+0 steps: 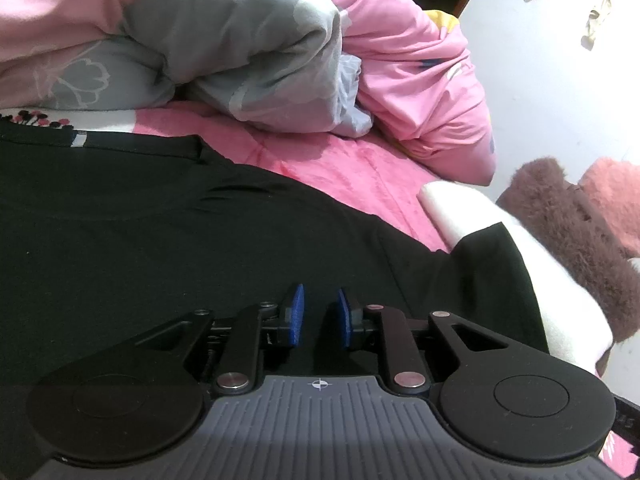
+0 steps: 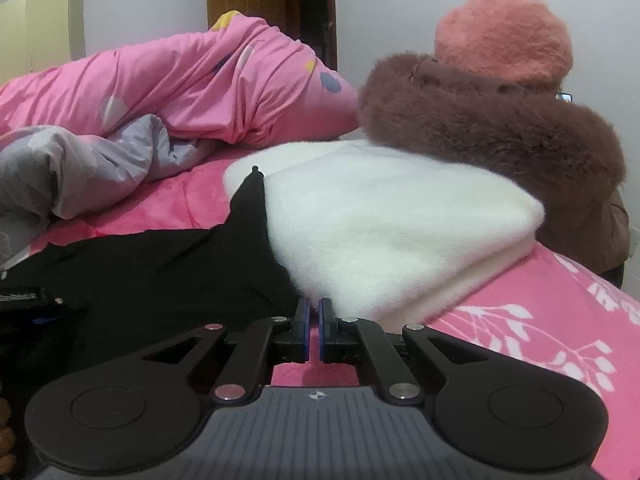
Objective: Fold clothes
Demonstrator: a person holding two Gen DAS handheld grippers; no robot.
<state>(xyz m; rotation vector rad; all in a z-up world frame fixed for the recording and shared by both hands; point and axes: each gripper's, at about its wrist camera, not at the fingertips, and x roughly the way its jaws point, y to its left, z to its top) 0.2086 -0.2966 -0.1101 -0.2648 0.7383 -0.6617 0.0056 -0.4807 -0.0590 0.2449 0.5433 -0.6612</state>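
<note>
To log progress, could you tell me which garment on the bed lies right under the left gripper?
The black shirt, spread flat beneath the left gripper; the fluffy white garment lies off to its side.

Black garment (image 1: 160, 248): matt, smooth knit cloth. White folded piece (image 2: 384, 232): fuzzy fleece. Bed cover (image 1: 352, 168): pink plush at 12 o'clock. Quilt (image 1: 224, 40): smooth cotton-like weave. Brown collar (image 2: 480, 128): shaggy fur. Left gripper (image 1: 319, 316): matt black plastic, ribbed blue pads (image 1: 297, 314), shiny metal pins.

The black garment (image 1: 120, 240) ran off the left edge (its lower part hidden behind the left gripper (image 1: 320, 316)).
</note>
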